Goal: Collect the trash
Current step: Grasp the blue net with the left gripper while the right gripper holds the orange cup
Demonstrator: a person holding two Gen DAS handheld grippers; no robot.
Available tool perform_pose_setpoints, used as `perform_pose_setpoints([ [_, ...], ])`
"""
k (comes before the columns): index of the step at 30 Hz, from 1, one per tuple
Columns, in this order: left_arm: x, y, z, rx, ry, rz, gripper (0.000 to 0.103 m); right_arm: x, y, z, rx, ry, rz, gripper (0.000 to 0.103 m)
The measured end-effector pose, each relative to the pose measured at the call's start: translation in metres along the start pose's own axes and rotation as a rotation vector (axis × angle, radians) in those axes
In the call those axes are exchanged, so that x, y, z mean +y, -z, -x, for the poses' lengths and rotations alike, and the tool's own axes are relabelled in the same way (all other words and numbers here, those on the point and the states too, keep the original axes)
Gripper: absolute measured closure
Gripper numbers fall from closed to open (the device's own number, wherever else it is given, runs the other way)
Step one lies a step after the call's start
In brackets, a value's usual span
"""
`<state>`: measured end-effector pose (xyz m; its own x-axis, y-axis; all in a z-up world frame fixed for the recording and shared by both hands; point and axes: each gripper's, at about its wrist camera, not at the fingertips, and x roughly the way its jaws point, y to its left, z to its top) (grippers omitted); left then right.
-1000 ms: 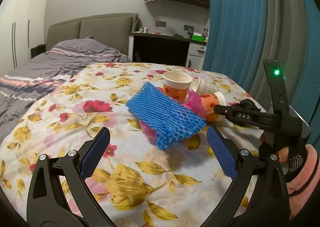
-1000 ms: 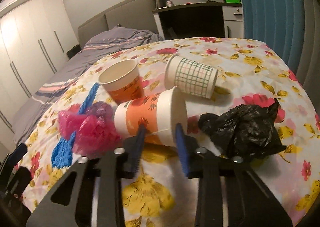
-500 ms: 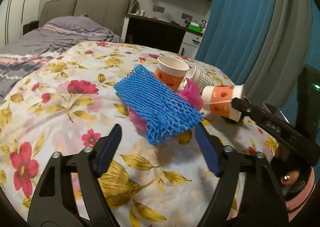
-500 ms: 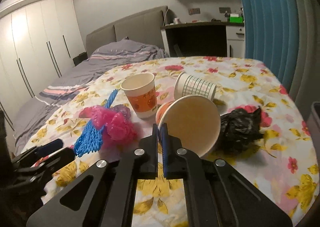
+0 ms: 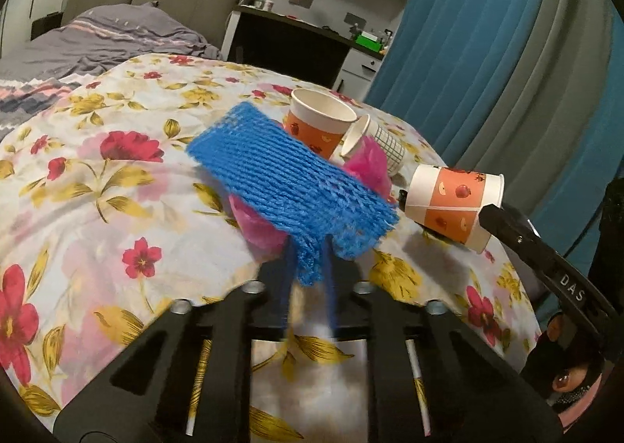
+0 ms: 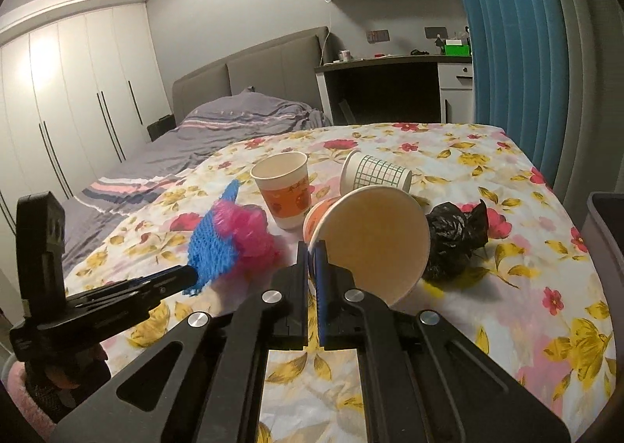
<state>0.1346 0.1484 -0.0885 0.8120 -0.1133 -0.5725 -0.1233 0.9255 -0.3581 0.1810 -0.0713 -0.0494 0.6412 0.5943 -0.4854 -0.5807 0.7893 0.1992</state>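
Counter [image 6: 487,326]: covered by a floral cloth; all the trash lies on it, bunched toward the far middle.
Bin [image 6: 604,232]: grey wall at the right edge of the right view, beside the counter; likely where the trash goes.
Net [image 5: 288,185]: blue foam mesh, soft and very light, springy; its near frayed edge is the easy place to take it. It lies partly over the pink net [image 5: 370,166].
Held cup [image 6: 370,240]: orange paper cup, light and thin-walled, easily crushed; gripped at the rim and lifted off the cloth, mouth toward the right camera.
Other cups: one orange cup [image 5: 318,127] upright, one checked cup [image 6: 376,174] on its side, just behind the nets.
Bag [image 6: 456,236]: crumpled black plastic, limp, near the held cup.
Left tool [image 5: 310,267]: fingers nearly together, pinching the net's near edge.
Right tool [image 6: 312,263]: pressed together on the held cup's rim wall.
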Motion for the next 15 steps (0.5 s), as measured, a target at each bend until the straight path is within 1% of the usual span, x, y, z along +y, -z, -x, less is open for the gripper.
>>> perform_pose_setpoints([
  [1, 0.000, 0.000, 0.001, -0.003, 0.001, 0.002, 0.100, 0.000, 0.000, 0.002, -0.002, 0.000, 0.000, 0.099],
  [7, -0.003, 0.001, 0.012, -0.036, 0.008, -0.003, 0.101, -0.004, 0.002, 0.015, -0.022, 0.003, -0.013, 0.099],
  [11, -0.009, -0.003, 0.033, -0.091, -0.010, -0.028, 0.101, -0.006, 0.001, 0.026, -0.040, 0.010, -0.017, 0.099],
  [15, -0.014, -0.014, 0.059, -0.162, -0.029, -0.040, 0.101, -0.010, 0.000, 0.037, -0.061, 0.019, -0.027, 0.099],
])
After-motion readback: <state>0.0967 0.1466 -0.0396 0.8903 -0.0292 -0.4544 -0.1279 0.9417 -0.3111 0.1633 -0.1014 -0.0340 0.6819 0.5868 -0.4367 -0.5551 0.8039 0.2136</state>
